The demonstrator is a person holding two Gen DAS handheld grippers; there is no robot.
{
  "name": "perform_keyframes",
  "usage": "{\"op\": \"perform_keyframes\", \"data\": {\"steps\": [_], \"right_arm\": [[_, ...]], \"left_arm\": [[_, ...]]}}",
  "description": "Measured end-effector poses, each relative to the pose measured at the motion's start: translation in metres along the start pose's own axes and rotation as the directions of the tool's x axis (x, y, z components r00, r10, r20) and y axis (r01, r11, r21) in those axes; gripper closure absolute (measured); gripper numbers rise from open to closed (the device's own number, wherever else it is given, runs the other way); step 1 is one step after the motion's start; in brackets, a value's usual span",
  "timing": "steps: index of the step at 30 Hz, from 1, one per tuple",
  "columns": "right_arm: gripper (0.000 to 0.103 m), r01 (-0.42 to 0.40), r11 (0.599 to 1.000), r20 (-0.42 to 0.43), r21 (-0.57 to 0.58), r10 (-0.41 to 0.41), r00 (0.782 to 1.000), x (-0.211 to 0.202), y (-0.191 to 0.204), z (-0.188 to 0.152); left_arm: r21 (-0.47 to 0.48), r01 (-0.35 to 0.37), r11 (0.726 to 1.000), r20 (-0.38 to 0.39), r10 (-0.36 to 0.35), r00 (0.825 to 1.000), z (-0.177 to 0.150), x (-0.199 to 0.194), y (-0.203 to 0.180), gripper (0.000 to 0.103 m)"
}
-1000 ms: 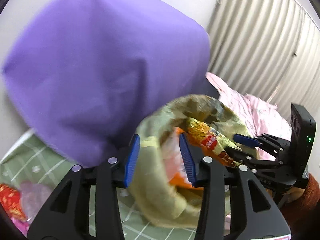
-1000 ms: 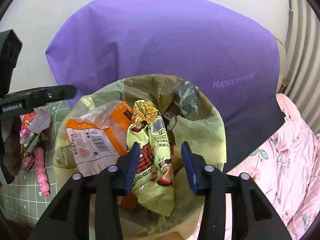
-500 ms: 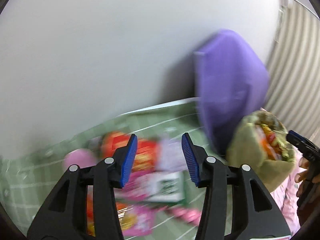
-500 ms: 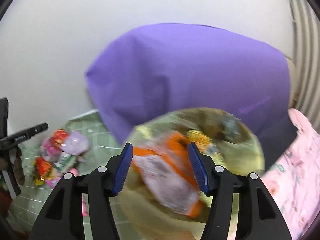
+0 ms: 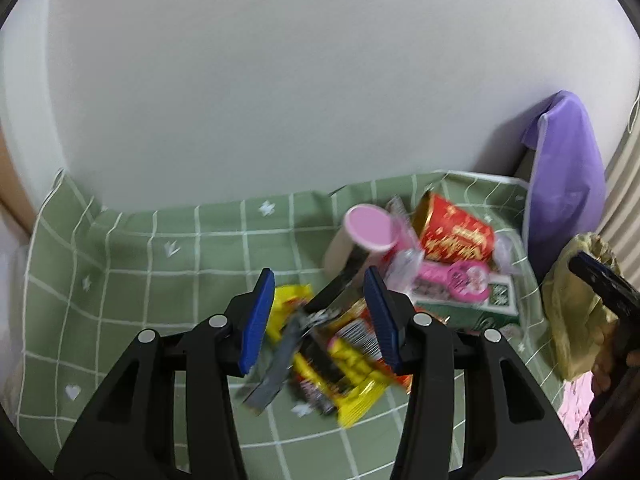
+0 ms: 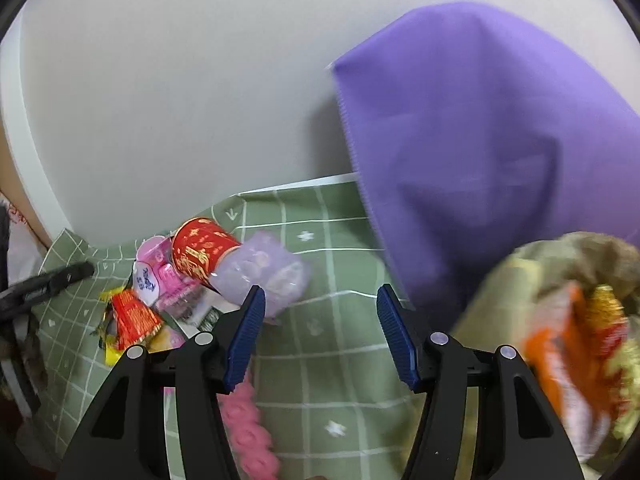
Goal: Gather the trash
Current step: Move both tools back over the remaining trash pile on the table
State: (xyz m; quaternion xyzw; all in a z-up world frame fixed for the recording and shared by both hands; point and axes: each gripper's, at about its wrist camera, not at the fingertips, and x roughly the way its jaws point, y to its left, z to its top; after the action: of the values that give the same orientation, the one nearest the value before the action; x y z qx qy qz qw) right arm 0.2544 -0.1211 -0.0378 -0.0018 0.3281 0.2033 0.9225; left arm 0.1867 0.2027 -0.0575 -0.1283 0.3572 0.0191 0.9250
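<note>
Yellow wrapper (image 5: 352, 364) is being approached by the empty, half-open left hand-held gripper (image 5: 320, 316); closing on it comes next. Right hand-held gripper (image 6: 320, 332), jaws just widened, is holding nothing beside the trash bag (image 6: 560, 320).

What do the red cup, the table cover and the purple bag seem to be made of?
Red cup: looks like glossy printed paper or thin card, with gold lettering and a gold inside; foil is possible. Table cover: soft woven cloth, matte green with a white grid, rumpled against the wall. Purple bag: matte non-woven fabric or paper, with a zigzag-cut side edge and soft creases.
</note>
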Motion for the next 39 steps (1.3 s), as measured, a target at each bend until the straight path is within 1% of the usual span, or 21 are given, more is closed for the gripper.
{"op": "perform_keyframes", "data": {"steps": [4,9,10,11,14,15,16,17,18,19,20,25,28,33,36,37,38,39], "right_arm": [[0.048,-0.054,0.997,-0.045,0.053,0.057,0.997,0.033,0.008,0.003],[0.048,-0.082,0.987,-0.124,0.140,0.100,0.987,0.079,0.005,0.005],[0.048,-0.077,0.986,-0.147,0.145,0.099,0.984,0.088,0.005,0.004],[0.046,-0.074,0.987,-0.147,0.143,0.095,0.985,0.092,0.007,0.003],[0.046,-0.031,0.996,-0.149,0.087,0.044,0.988,0.094,0.019,0.002],[0.046,-0.038,0.997,-0.151,0.071,0.048,0.987,0.095,0.021,0.001],[0.055,-0.069,0.995,-0.163,0.075,0.081,0.983,0.096,0.021,0.001],[0.060,-0.104,0.990,-0.180,0.092,0.120,0.976,0.097,0.021,0.000],[0.062,-0.120,0.987,-0.186,0.106,0.138,0.973,0.097,0.022,-0.002],[0.069,-0.128,0.986,-0.185,0.104,0.146,0.972,0.096,0.023,-0.003],[0.077,-0.136,0.986,-0.185,0.098,0.152,0.971,0.095,0.025,-0.004],[0.096,-0.187,0.981,-0.190,0.055,0.194,0.962,0.085,0.037,-0.013],[0.099,-0.190,0.981,-0.175,0.031,0.193,0.965,0.073,0.037,-0.016],[0.100,-0.160,0.987,-0.153,0.026,0.162,0.975,0.049,0.029,-0.020],[0.098,-0.163,0.985,-0.134,0.055,0.169,0.976,0.037,0.019,-0.020],[0.094,-0.157,0.986,-0.133,0.063,0.165,0.977,0.035,0.016,-0.021],[0.076,-0.161,0.984,-0.127,0.077,0.170,0.977,0.035,0.016,-0.022],[0.060,-0.172,0.981,-0.124,0.092,0.182,0.975,0.036,0.014,-0.024]], "left_arm": [[0.007,-0.017,1.000,-0.002,0.017,1.000,-0.005,-0.005,0.007,0.059],[0.028,-0.024,0.999,0.001,0.024,1.000,-0.002,-0.006,0.011,0.059],[0.025,-0.022,0.999,0.001,0.022,1.000,-0.002,-0.006,0.013,0.059],[0.017,-0.020,1.000,0.001,0.020,1.000,-0.001,-0.006,0.015,0.059],[-0.015,-0.020,1.000,-0.005,0.020,1.000,-0.002,-0.003,0.024,0.059],[-0.029,-0.019,0.999,-0.008,0.019,1.000,-0.003,-0.002,0.027,0.059],[-0.049,-0.016,0.999,-0.015,0.015,1.000,-0.005,0.000,0.031,0.059],[-0.062,-0.013,0.998,-0.019,0.012,1.000,-0.004,0.001,0.032,0.059],[-0.072,-0.009,0.997,-0.023,0.007,1.000,-0.005,0.003,0.033,0.059],[-0.077,-0.004,0.997,-0.027,0.002,1.000,-0.006,0.004,0.033,0.059],[-0.076,-0.001,0.997,-0.029,-0.002,1.000,-0.007,0.005,0.033,0.059],[-0.074,0.017,0.997,-0.040,-0.020,0.999,-0.010,0.009,0.028,0.059],[-0.051,0.034,0.998,-0.043,-0.036,0.998,-0.013,0.009,0.019,0.059],[-0.026,0.063,0.998,-0.047,-0.065,0.997,-0.013,0.012,0.007,0.059],[-0.023,0.065,0.998,-0.046,-0.066,0.997,-0.014,0.012,0.005,0.059],[-0.025,0.063,0.998,-0.045,-0.064,0.997,-0.014,0.012,0.006,0.059],[-0.029,0.061,0.998,-0.043,-0.062,0.997,-0.013,0.011,0.007,0.059],[-0.030,0.059,0.998,-0.041,-0.060,0.997,-0.014,0.010,0.008,0.059]]}}
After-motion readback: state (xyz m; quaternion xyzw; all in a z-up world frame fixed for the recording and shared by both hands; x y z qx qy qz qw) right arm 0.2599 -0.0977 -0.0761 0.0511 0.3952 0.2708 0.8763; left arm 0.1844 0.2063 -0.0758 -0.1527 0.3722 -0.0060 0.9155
